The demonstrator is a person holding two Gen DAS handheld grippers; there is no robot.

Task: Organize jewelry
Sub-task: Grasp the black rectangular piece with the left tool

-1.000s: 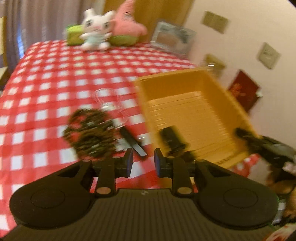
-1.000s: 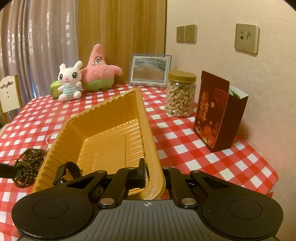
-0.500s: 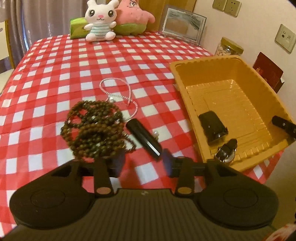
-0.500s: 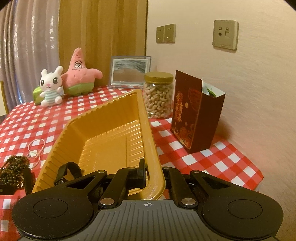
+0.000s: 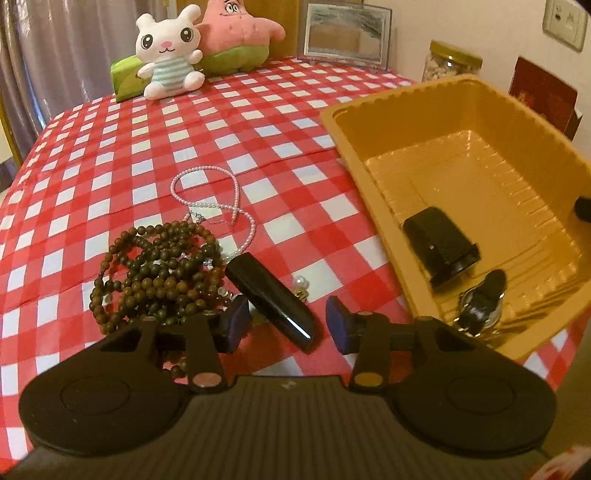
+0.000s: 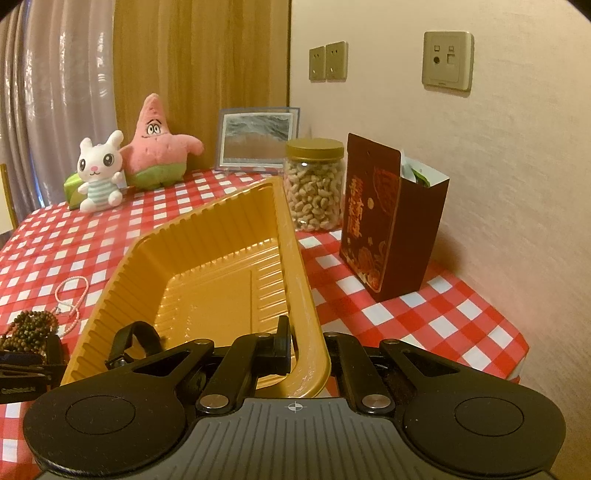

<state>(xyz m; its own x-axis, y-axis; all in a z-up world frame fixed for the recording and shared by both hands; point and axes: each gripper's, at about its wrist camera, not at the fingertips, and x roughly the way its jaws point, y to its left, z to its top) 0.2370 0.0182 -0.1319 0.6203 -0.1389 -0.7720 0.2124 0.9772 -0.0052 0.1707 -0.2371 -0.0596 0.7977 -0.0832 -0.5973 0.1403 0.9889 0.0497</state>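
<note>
My left gripper (image 5: 286, 325) is open, its jaws on either side of the near end of a glossy black bar-shaped case (image 5: 271, 301) lying on the cloth. A heap of brown wooden beads (image 5: 159, 266) lies left of it, a pink pearl necklace (image 5: 218, 206) beyond, and a small pearl earring (image 5: 301, 286) to the right. The yellow tray (image 5: 369, 177) holds a black box (image 5: 439, 243) and a watch (image 5: 480, 299). My right gripper (image 6: 308, 347) is shut on the tray's near right rim (image 6: 312, 354).
Two plush toys (image 5: 207, 48), a picture frame (image 5: 347, 35), a jar of cashews (image 6: 316, 184) and a dark red gift bag (image 6: 384, 218) stand at the back and right. The wall is close on the right. The table edge runs just behind the tray.
My left gripper has opened wide and swung left from the tray to over the black case. My right gripper has kept its hold on the tray rim.
</note>
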